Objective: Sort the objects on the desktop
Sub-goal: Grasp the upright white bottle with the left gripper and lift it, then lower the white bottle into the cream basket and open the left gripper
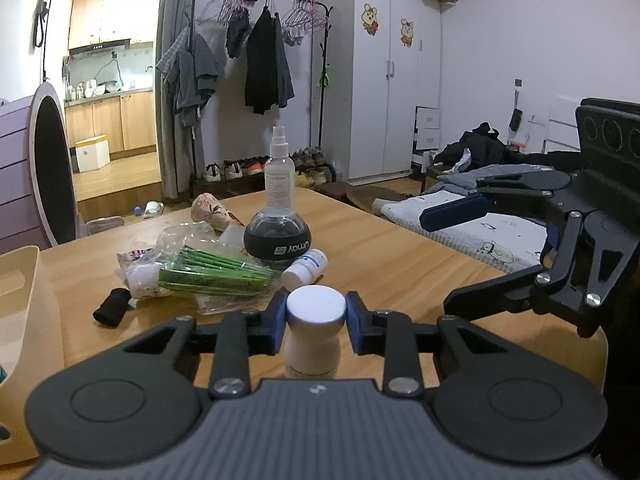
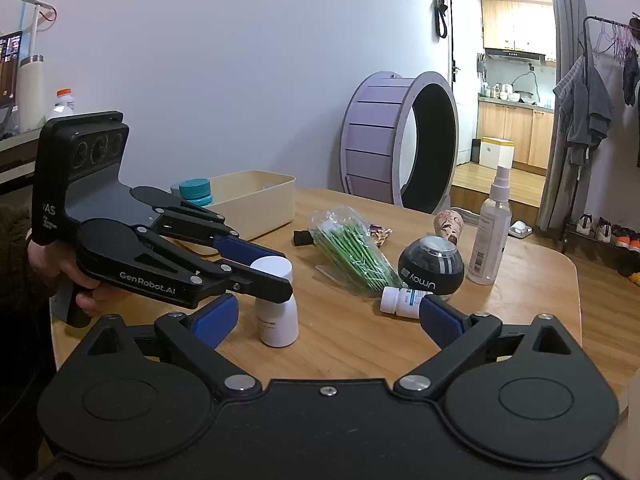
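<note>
White lotion bottle (image 1: pixel 315 330) clamped by left gripper (image 1: pixel 316 322), right gripper (image 2: pixel 328 314) wide open, empty; spray bottle (image 2: pixel 491 226), swabs (image 2: pixel 352 254) await sorting.

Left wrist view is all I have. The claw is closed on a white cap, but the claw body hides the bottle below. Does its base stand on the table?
Observer: Yes. In the right wrist view the white bottle stands upright on the table, and the left claw grips only its cap.
Operator: I see just a corner of the cream bin. Is anything there?
Observer: A teal-capped jar shows at one end of the cream bin. I cannot tell if it sits inside.
Operator: And the right claw?
Observer: The right claw is open and holds nothing.
</note>
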The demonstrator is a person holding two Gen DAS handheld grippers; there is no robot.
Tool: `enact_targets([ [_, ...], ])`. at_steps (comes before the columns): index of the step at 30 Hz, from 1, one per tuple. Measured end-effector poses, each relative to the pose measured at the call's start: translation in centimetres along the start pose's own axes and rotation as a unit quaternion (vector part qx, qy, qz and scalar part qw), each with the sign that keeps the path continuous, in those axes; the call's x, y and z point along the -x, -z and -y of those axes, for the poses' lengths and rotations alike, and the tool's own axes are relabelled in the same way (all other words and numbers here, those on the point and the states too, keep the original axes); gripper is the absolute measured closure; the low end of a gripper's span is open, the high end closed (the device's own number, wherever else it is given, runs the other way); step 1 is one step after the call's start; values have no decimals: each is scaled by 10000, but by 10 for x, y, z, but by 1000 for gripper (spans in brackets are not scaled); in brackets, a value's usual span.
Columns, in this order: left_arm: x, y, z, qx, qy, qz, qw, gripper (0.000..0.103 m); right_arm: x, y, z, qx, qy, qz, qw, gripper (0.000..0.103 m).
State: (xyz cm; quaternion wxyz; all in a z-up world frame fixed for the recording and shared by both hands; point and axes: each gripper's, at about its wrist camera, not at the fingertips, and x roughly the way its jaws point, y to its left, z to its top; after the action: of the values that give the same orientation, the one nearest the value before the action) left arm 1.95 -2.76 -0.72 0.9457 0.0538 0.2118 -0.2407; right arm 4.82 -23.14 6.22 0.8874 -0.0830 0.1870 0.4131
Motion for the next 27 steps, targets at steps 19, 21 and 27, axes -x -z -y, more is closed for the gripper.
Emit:
enact_targets([
  [19, 102, -13, -108, 1101, -1513, 1027, 9770, 73, -37, -5, -27, -176, -375, 30, 9991, 3],
  [21, 101, -14, -110, 1058, -1597, 986, 9765, 73, -39, -5, -31, -171, -408, 2, 9990, 3],
  [27, 91, -20, -114, 859, -1871, 910, 9743, 73, -40, -3, -34, -182, -429, -67, 9989, 3],
])
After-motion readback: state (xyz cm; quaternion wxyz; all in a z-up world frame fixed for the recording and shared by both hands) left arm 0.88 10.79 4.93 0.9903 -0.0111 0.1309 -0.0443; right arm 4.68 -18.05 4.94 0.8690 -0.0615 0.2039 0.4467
